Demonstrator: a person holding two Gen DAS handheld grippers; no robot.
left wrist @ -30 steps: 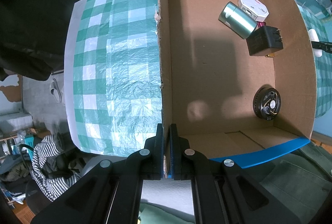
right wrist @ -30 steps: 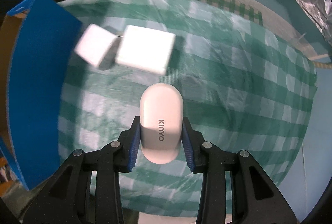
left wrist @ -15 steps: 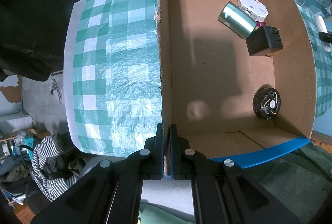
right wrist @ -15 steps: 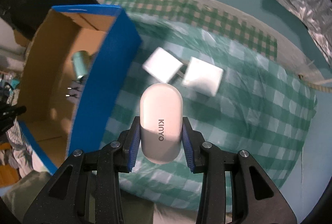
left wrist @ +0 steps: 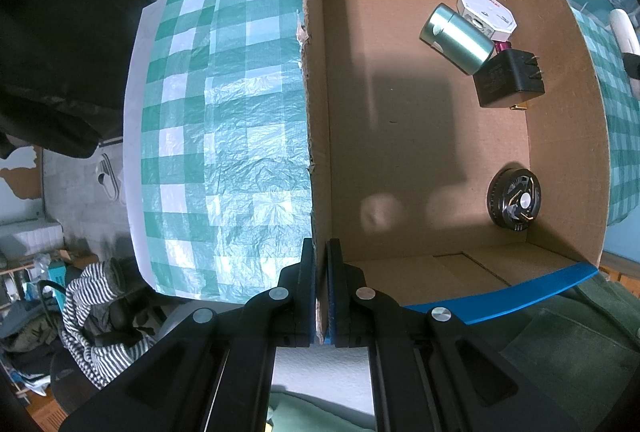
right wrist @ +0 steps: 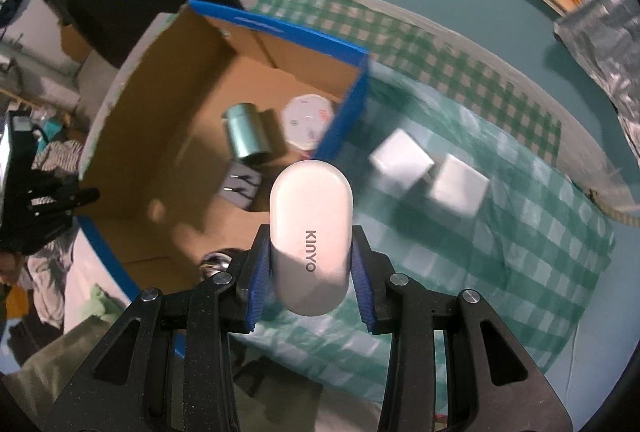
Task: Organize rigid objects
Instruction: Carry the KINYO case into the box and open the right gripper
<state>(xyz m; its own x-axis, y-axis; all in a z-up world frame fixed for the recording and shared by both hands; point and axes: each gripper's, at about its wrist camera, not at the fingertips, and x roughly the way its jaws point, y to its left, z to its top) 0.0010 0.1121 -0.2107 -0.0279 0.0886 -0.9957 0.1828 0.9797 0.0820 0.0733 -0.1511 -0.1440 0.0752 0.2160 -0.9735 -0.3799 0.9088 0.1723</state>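
four items in box [left wrist: 440,151] | two white blocks [right wrist: 400,159] outside | right gripper [right wrist: 311,264] clamps one case [right wrist: 311,232]

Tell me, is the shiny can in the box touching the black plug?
Touching. The left wrist view shows the silver can's lower end pressed against the black plug's top corner, no cardboard between.

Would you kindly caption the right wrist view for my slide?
Right gripper carries a white KINYO case toward the cardboard box.
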